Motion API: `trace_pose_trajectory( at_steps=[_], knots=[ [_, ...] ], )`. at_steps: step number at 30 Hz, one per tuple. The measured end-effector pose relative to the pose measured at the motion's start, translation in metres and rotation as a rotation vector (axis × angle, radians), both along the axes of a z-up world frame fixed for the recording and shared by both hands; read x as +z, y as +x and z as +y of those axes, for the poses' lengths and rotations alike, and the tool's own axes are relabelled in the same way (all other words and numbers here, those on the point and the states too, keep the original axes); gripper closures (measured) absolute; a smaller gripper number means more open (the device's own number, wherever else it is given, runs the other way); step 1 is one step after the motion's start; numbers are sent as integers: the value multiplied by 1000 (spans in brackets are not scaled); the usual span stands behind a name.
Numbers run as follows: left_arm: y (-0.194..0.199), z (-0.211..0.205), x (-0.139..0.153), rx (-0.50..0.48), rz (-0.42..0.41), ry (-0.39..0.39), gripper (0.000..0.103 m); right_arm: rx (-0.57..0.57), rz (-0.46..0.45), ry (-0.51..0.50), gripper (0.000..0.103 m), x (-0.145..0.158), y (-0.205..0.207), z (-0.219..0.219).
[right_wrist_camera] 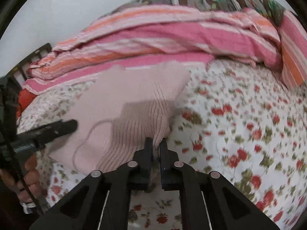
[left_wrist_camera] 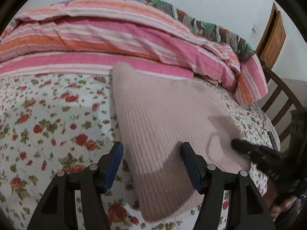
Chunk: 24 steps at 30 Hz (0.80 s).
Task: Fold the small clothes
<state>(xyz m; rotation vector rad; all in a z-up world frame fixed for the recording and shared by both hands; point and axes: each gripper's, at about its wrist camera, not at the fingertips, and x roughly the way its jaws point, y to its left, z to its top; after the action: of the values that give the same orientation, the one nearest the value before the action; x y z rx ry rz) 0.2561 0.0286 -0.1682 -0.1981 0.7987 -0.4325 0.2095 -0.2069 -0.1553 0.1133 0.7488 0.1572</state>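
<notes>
A pale pink ribbed knit garment (left_wrist_camera: 163,115) lies flat on the floral bedsheet (left_wrist_camera: 48,124). My left gripper (left_wrist_camera: 151,147) stands open over the garment's near left edge, one blue pad off the cloth and one above it, and nothing is pinched. In the right wrist view the garment (right_wrist_camera: 119,99) rises in a bunched ridge into my right gripper (right_wrist_camera: 155,141), which is shut on that fold at the near right edge. The right gripper's tip (left_wrist_camera: 239,144) also shows at the garment's right side in the left wrist view. The left gripper (right_wrist_camera: 71,124) shows from the side at the left.
A folded pink and orange striped quilt (left_wrist_camera: 96,38) runs along the back of the bed, touching the garment's far edge. Dark wooden slats (left_wrist_camera: 278,103) and a wooden door (left_wrist_camera: 272,36) stand at the right. A hand (right_wrist_camera: 28,172) holds the left gripper's handle.
</notes>
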Motion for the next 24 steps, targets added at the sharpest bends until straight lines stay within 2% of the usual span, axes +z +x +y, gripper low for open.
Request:
trace_pose_trajectory(
  at_steps=[3, 4, 8, 11, 13, 15, 18, 24],
  knots=[
    [4, 5, 2, 14, -6, -35, 42, -3, -33, 44, 71, 13, 13, -4],
    [7, 6, 1, 16, 4, -43, 42, -11, -31, 64, 70, 15, 22, -6],
    [10, 2, -3, 7, 16, -29, 41, -38, -9, 73, 70, 10, 48, -5],
    [8, -4, -5, -14, 3, -7, 41, -42, 42, 46, 71, -8, 62, -4],
    [7, -5, -6, -30, -2, -4, 40, -50, 5, 29, 84, -17, 57, -4],
    [6, -6, -5, -39, -8, -16, 40, -69, -30, 12, 88, -14, 50, -6],
    [2, -5, -1, -40, -43, -12, 40, -57, -44, 6, 89, -12, 47, -8],
    [2, -10, -6, -23, -38, 16, 39, -64, 31, 76, 87, -21, 53, -19]
  ],
)
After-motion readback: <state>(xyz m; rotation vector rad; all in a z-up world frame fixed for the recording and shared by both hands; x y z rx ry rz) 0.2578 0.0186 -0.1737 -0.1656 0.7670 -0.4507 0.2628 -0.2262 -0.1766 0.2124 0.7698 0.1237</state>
